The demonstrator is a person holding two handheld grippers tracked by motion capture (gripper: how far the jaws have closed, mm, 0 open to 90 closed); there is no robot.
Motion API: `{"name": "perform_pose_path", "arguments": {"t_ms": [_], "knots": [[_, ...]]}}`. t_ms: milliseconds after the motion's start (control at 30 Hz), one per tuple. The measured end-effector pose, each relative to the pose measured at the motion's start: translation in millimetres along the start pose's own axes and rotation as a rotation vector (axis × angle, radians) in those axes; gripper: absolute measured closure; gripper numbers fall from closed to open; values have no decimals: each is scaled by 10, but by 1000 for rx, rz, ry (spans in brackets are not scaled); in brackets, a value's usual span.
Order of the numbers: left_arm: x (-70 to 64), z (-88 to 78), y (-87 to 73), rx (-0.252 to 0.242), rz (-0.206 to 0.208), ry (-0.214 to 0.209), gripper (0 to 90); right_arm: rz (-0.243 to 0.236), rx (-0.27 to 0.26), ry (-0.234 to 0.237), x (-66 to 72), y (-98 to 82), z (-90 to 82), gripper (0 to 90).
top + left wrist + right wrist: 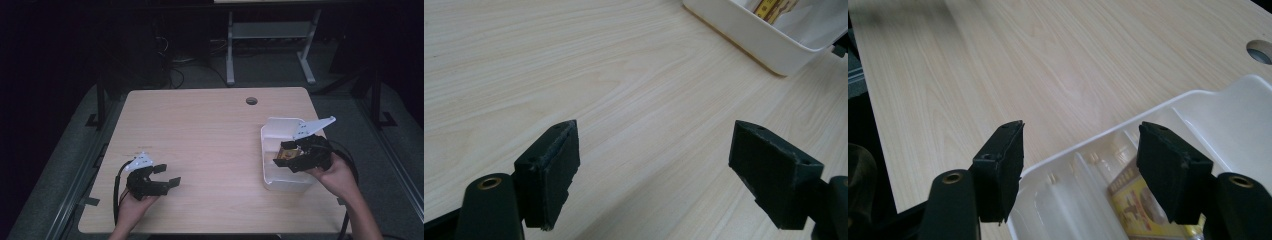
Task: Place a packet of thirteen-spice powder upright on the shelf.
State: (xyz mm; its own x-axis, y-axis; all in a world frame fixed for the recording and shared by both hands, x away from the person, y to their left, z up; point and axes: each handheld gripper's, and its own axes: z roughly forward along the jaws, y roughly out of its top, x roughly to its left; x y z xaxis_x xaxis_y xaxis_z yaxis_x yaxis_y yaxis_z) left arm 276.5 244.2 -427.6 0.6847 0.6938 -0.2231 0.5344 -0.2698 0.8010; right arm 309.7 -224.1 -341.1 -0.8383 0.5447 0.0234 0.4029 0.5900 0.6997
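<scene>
**Right gripper hanging open over the tray, left one idling on the table**

The right gripper [286,159] is hovering over the near part of the white tray [270,129], which is sitting at the right side of the wooden table [200,140]. In the right gripper view its 2 jaws are standing apart with nothing between them — the tray's rim and ribbed floor are showing through the gap. A yellow packet [1138,205] is lying flat in the tray, just below and behind the right-hand jaw in that view; the pads are not pressing on it. In the high view the packet is showing as a yellow-brown patch right beside the gripper's tips.

The left gripper [167,176] is resting low over the table's near left part, well apart from the tray. Its jaws are standing wide open too — bare wood is lying between them in the left gripper view, with the tray's corner at the upper right.
</scene>
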Motion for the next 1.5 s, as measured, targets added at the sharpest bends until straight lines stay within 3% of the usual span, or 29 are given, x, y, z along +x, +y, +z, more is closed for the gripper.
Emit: {"name": "perform_pose_path", "arguments": {"t_ms": [400, 1500], "knots": [[10, -12, -1, 7, 14, 9, 201, -3, 1, 41, 189, 36, 205, 322], [65, -46, -3, 47, 57, 43, 183, -38, -1, 131, 531, 284, 641, 290]]}}
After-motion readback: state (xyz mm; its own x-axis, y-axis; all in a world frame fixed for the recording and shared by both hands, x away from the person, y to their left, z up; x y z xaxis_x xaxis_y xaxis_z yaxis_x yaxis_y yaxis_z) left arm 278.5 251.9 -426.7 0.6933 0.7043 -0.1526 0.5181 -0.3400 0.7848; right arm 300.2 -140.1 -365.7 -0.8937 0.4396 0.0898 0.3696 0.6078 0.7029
